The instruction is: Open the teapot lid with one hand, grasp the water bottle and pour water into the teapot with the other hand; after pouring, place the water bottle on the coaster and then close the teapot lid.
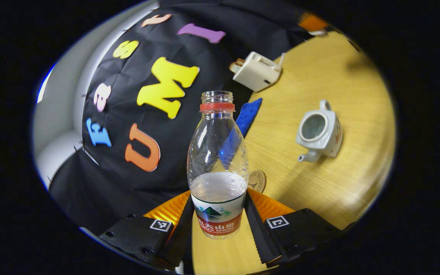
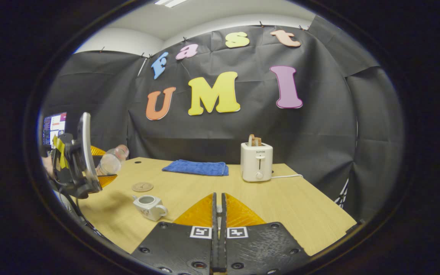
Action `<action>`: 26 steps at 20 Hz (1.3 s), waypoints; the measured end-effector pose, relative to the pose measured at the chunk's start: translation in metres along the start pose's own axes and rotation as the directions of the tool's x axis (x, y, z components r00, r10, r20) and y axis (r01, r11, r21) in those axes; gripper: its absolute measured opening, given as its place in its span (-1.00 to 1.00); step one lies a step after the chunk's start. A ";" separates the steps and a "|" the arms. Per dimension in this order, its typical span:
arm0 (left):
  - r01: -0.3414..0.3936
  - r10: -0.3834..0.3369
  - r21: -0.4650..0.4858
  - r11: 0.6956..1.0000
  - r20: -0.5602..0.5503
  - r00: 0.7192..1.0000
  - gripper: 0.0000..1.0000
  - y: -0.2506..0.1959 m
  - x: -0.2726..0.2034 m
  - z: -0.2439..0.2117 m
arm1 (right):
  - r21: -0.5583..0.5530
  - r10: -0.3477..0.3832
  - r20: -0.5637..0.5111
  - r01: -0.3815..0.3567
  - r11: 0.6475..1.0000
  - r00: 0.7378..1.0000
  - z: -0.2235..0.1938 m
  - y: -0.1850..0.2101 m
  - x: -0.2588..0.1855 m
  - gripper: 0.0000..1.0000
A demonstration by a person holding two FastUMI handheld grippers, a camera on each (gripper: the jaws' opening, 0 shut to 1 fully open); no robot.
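Worktop (image 2: 281,206): pale wood grain, runs back to the black cloth wall.

Toaster (image 2: 257,162): white, stands upright at the back of the worktop, right of centre in the right gripper view, bread sticking up from its slot, a white cord trailing off to its right. In the left gripper view it sits near the top, tilted with the camera.

Blue cloth (image 2: 196,167): folded flat at the back edge, just left of the toaster, apart from it.

Left tongs (image 1: 220,223): clamped on the water bottle (image 1: 218,164), one finger pressed against each side of its lower, labelled part. Bottle is clear plastic, cap off, red ring at the neck, water filling roughly the lower third. From the right gripper view the same bottle shows at far left, held in the air above the worktop's left end and tipped with its neck pointing toward the middle of the worktop; a hand holds the tool behind it.

Right tongs (image 2: 218,214): fingers together, nearly touching. Whether something small sits between them I cannot tell.

Teapot (image 2: 150,206): small, white, on the worktop at front left, lid off, mouth open, handle toward the right tongs. Below and right of the raised bottle, well apart from it.

Coaster (image 2: 142,186): round, brown, flat on the worktop behind the teapot, near it, not touching.
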State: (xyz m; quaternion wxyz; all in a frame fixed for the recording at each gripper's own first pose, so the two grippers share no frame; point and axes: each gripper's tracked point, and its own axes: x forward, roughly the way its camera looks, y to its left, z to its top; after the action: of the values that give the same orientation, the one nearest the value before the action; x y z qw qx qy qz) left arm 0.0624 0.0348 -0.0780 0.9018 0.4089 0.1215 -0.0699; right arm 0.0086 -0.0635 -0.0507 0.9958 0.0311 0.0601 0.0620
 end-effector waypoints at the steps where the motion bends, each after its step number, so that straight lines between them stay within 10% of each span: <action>1: 0.005 -0.005 -0.112 0.994 0.002 1.000 0.49 0.004 -0.002 -0.002 | 0.002 0.007 -0.006 -0.007 1.000 1.000 0.000 0.004 0.001 -1.00; 4: 0.027 -0.014 -0.449 0.893 0.033 0.999 0.49 0.008 -0.002 -0.002 | 0.000 0.022 -0.018 -0.022 1.000 1.000 0.001 0.016 0.005 -1.00; 7: 0.065 -0.048 -0.684 0.727 0.044 0.998 0.51 0.003 0.005 -0.007 | -0.003 0.024 -0.018 -0.024 1.000 1.000 0.005 0.025 0.006 -1.00; 13: 0.090 -0.028 -0.803 0.589 0.091 0.995 0.51 0.029 0.042 -0.009 | -0.019 0.025 -0.024 -0.025 0.999 0.999 0.004 0.036 0.012 -1.00; 26: 0.125 -0.056 -0.776 0.618 0.115 0.992 0.53 0.020 0.135 0.002 | -0.031 0.005 -0.070 -0.007 0.999 0.998 -0.012 0.033 0.028 -1.00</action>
State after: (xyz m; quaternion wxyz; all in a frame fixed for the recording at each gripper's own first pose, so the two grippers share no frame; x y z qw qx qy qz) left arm 0.1971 0.0428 -0.0997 0.9891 -0.0330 0.1245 -0.0717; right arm 0.0308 -0.0261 -0.0635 0.9933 0.0134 0.0938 0.0668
